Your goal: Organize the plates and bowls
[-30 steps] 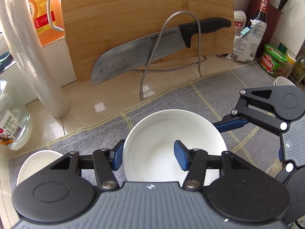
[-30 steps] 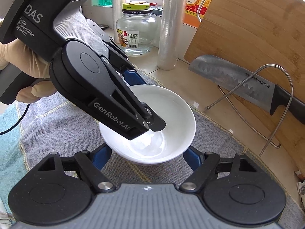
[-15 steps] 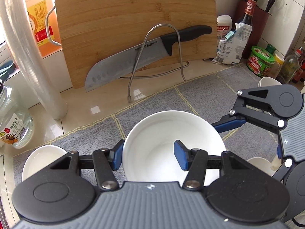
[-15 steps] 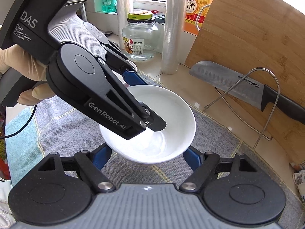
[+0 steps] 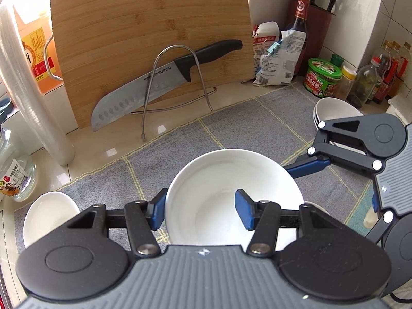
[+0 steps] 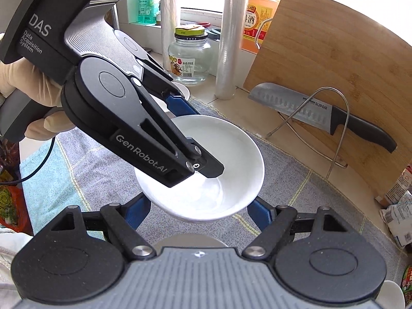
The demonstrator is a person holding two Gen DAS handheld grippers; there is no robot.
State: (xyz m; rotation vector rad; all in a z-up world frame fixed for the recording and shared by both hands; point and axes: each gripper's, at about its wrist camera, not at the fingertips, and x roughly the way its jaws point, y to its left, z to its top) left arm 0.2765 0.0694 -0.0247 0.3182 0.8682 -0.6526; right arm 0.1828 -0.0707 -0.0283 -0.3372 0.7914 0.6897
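I have the bowl [image 5: 233, 193] pinched by its near rim in my left tool [image 5: 200, 208], one finger outside the wall and one inside, closed onto the rim. From the right wrist view the bowl [image 6: 226, 159] looks lifted clear of the mat [image 5: 257, 128], tilted a little toward the right tool. My right tool [image 6: 198, 207] sits just beneath and in front of it, fingers spread wide to either side of the bowl's base and holding nothing; I cannot tell whether they touch it.

My read is that this bowl is in transit toward the stack [image 5: 332, 109], which lies ahead and to the right of the left tool, beyond the right tool's arm. To do it well I would keep the rim grip firm and the bowl level, since a one-sided pinch lets glazed ware swing or slip. I would bring it over the stack centred, lower it until it nests, then release.

A smaller bowl [image 5: 49, 213] sits on the mat just left of the left tool. Ahead of both tools the mat is open up to the knife [image 5: 159, 85] on its wire stand [image 5: 177, 77] against the board [image 5: 149, 38]; I would stay short of that blade. The jars [image 5: 323, 77] crowd just behind the stack, so the approach should come from the near side.
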